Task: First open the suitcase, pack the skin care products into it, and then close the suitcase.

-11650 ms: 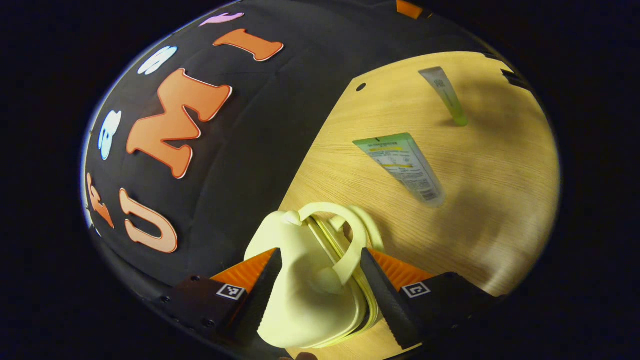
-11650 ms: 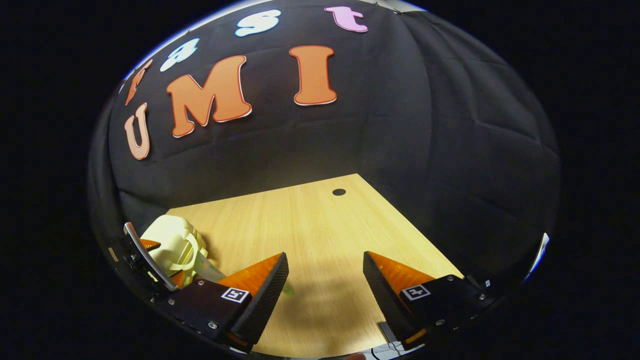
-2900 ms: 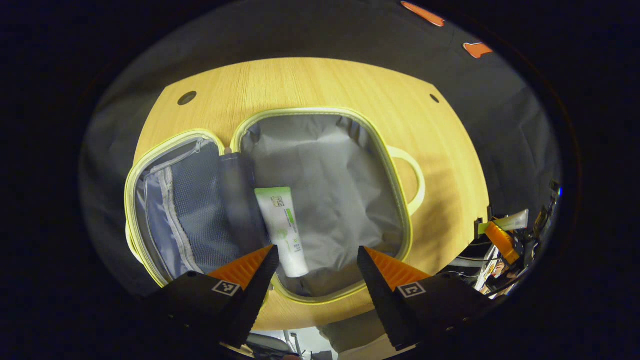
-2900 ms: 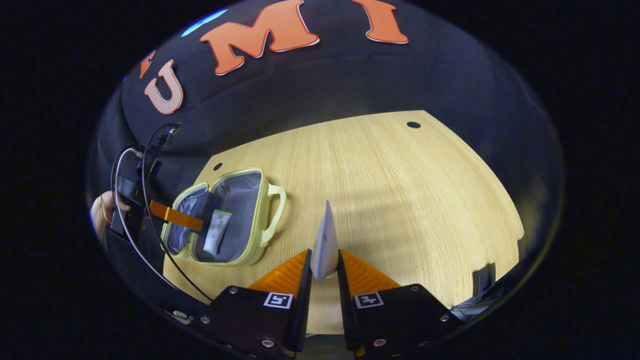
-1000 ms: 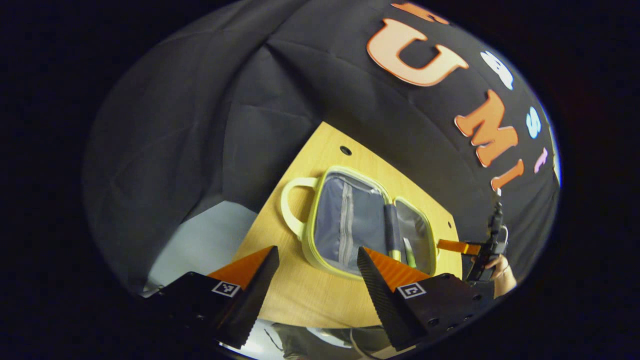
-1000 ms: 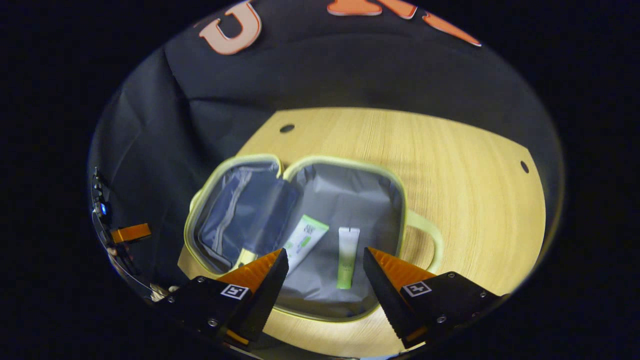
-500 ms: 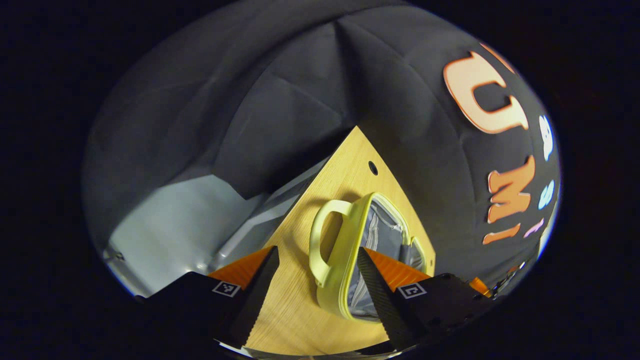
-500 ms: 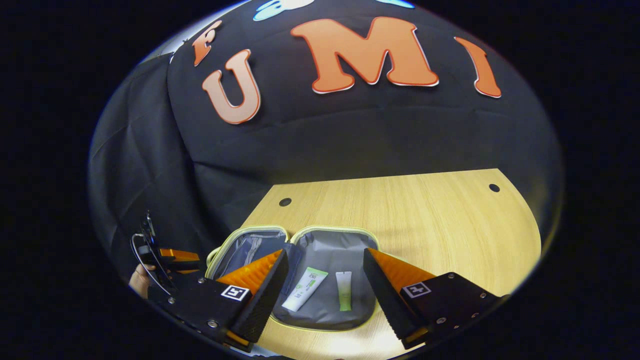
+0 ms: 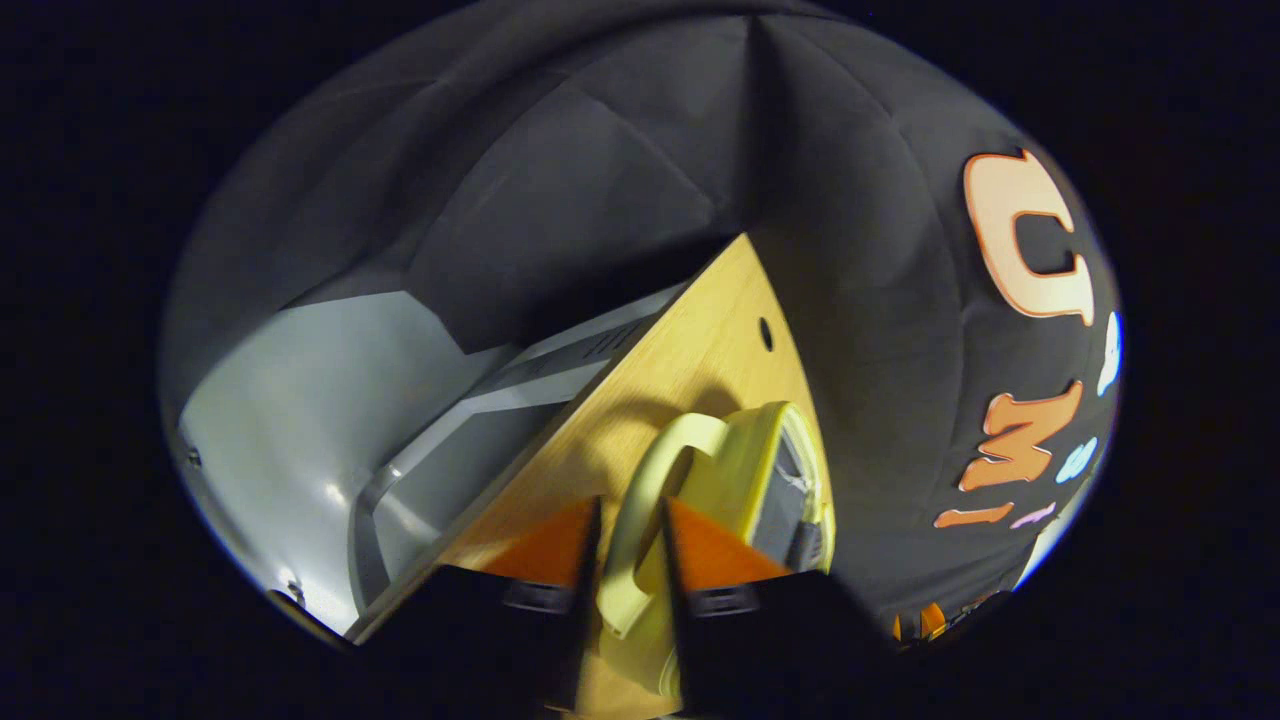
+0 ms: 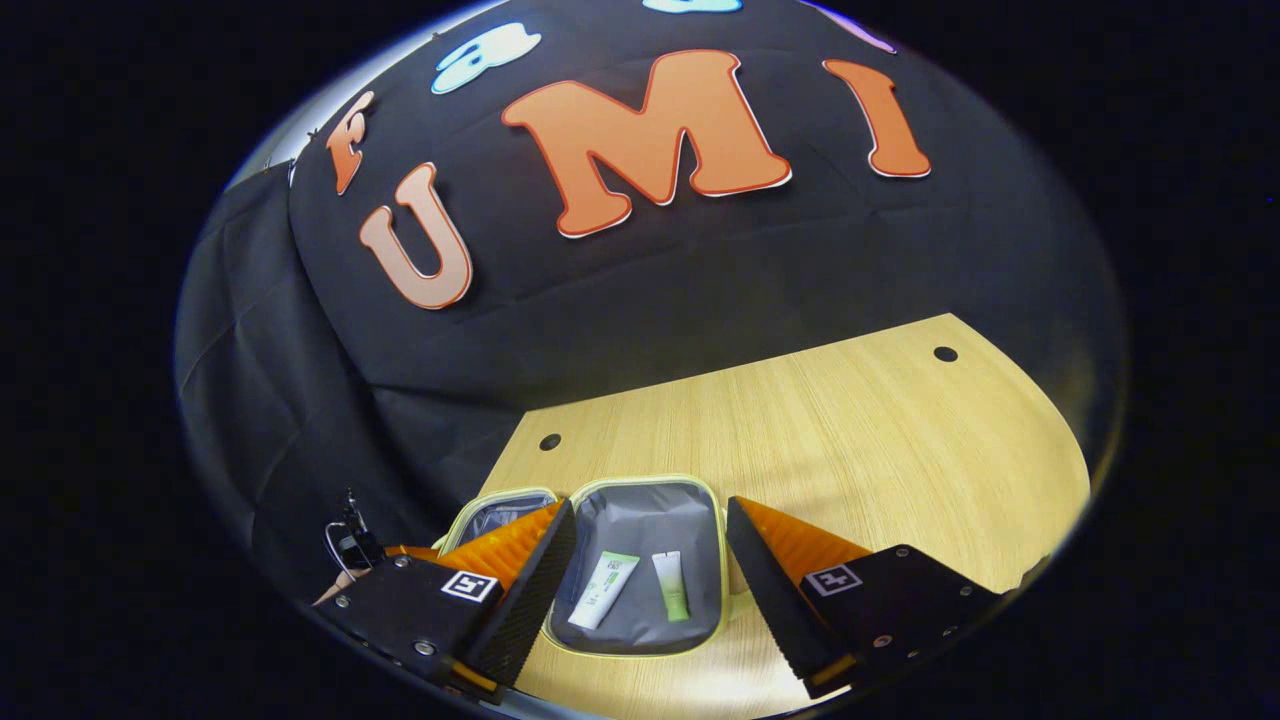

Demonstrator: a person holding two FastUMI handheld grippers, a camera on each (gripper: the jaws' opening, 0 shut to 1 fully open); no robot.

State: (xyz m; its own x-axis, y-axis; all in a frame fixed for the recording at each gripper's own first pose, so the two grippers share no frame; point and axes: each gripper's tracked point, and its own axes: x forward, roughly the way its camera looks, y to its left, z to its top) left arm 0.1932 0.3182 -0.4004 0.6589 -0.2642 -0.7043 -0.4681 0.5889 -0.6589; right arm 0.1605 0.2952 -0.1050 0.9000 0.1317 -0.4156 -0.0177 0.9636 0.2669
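Fingers of the left gripper (image 9: 628,545) pinch the suitcase (image 10: 640,565) handle (image 9: 640,520); right gripper (image 10: 650,560) hovers wide apart, empty. Case lies open on the table (image 10: 850,430), both tubes (image 10: 598,590) inside. Looks like closing time: swing that lid half over.

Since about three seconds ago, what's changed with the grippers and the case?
The right gripper released the green tube into the open suitcase beside the white tube and is open. The left gripper swung to the handle and closed around it. The suitcase stays open on the table.
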